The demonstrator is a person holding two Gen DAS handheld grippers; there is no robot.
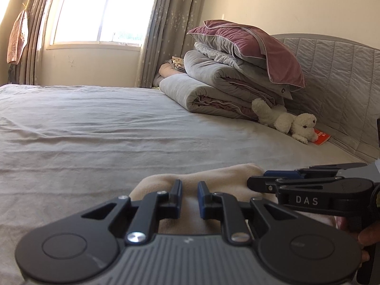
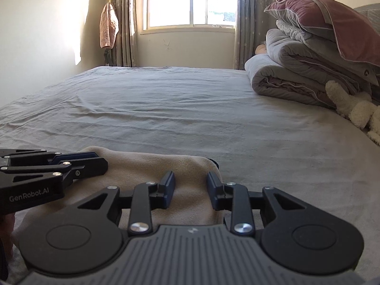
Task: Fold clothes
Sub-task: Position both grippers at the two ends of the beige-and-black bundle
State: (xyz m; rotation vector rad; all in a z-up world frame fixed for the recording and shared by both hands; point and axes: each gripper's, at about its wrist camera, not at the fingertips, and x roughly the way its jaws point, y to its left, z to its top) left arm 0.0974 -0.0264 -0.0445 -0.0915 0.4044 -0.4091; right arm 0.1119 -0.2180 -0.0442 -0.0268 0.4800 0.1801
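The left claw [image 1: 189, 198] lies low and level over a folded cream garment [image 1: 213, 178] on the bed [image 1: 95, 130], its fingers parted by a narrow gap and holding nothing. Just beside it on the right, the right claw [image 2: 190, 187] points the same way above the same cloth, spread somewhat wider and also empty.
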